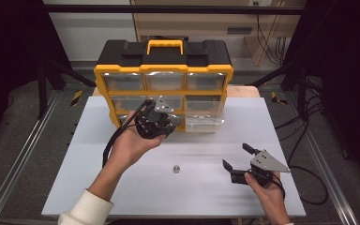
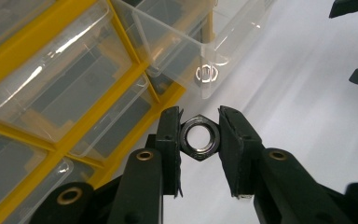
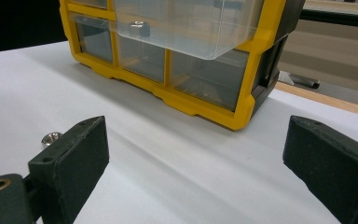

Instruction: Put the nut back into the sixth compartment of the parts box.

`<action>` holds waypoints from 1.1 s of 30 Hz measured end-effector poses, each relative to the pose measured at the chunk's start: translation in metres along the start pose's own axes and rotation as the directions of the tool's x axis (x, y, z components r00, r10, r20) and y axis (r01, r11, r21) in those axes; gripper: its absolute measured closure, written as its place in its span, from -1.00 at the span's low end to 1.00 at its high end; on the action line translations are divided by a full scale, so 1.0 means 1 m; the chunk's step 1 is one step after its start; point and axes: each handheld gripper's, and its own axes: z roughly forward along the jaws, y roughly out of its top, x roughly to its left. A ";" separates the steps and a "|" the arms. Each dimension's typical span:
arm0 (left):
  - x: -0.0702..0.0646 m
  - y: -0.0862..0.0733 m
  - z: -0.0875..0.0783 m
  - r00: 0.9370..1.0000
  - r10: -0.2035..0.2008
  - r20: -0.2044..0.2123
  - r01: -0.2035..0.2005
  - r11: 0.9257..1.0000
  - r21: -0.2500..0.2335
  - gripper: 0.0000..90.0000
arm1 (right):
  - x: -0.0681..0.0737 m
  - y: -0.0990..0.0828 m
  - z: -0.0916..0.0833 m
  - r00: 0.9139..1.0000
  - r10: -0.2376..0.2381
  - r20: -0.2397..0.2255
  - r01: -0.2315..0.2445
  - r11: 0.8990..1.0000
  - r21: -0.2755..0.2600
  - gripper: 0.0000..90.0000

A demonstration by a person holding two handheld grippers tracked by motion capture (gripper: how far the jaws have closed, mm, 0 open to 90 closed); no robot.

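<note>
While the hex nut is clamped across opposite flats between the closed left gripper pads, just short of the pulled-out drawer, it is judged small, rigid, slippery; flat-to-flat grip is retained.

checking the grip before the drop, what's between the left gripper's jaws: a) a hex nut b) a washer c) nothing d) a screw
a: in the left gripper view the left gripper has its jaws pressed on the flats of a hex nut, near the pulled-out clear drawer.

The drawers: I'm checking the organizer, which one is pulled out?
The clear drawer at the organizer's right side, middle row; the others sit flush.
</note>
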 end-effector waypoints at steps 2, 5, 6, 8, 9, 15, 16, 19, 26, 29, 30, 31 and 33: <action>0.000 0.001 -0.001 1.000 0.001 0.001 -0.001 1.000 -0.001 0.55 | 0.000 0.000 0.000 1.000 -0.005 -0.001 0.005 1.000 0.001 -0.84; 0.000 0.002 -0.001 1.000 0.005 -0.002 -0.005 1.000 -0.001 0.55 | 0.000 0.000 0.000 1.000 -0.005 -0.003 0.005 1.000 0.001 -0.81; 0.000 0.002 -0.002 1.000 0.008 -0.002 -0.008 1.000 -0.001 0.55 | 0.000 0.000 0.000 1.000 -0.002 -0.002 0.002 1.000 0.003 -0.81; 0.000 0.003 -0.004 1.000 0.007 -0.002 -0.007 1.000 -0.008 0.55 | -0.001 0.000 0.000 1.000 -0.003 0.000 0.003 1.000 0.003 -0.81; 0.001 0.003 -0.005 1.000 0.008 -0.001 -0.008 1.000 -0.012 0.55 | -0.001 0.000 0.000 1.000 -0.001 0.002 0.001 1.000 0.003 -0.81; 0.004 0.004 -0.009 1.000 0.000 0.001 0.000 1.000 -0.014 0.55 | -0.001 0.000 -0.001 1.000 -0.001 0.004 0.001 1.000 0.003 -0.83; 0.005 0.004 -0.009 1.000 -0.002 0.000 0.002 1.000 -0.021 0.55 | -0.001 0.000 -0.001 1.000 -0.001 0.004 0.001 1.000 0.003 -0.83; 0.006 0.005 -0.009 1.000 -0.002 0.001 0.002 1.000 -0.016 0.55 | -0.001 -0.001 0.000 1.000 0.000 0.005 -0.001 1.000 0.007 -0.84; 0.002 0.012 -0.012 1.000 0.011 -0.002 -0.011 1.000 -0.024 0.55 | -0.002 0.000 0.001 1.000 -0.005 0.004 0.005 1.000 0.005 -0.84; 0.001 0.016 -0.012 1.000 0.016 -0.003 -0.016 0.999 -0.030 0.55 | -0.001 0.000 0.000 1.000 -0.005 0.005 0.005 1.000 0.002 -0.84; 0.001 0.017 -0.012 1.000 0.017 -0.001 -0.017 0.999 -0.031 0.55 | -0.001 0.000 0.000 1.000 -0.004 0.005 0.004 1.000 0.002 -0.84; 0.000 0.019 -0.012 1.000 0.021 -0.001 -0.021 0.999 -0.025 0.55 | -0.001 0.000 0.000 1.000 -0.004 0.005 0.004 1.000 0.001 -0.84; -0.001 0.023 -0.012 1.000 0.027 -0.001 -0.027 0.999 -0.030 0.55 | -0.002 0.000 0.000 1.000 -0.003 0.007 0.003 1.000 0.003 -0.84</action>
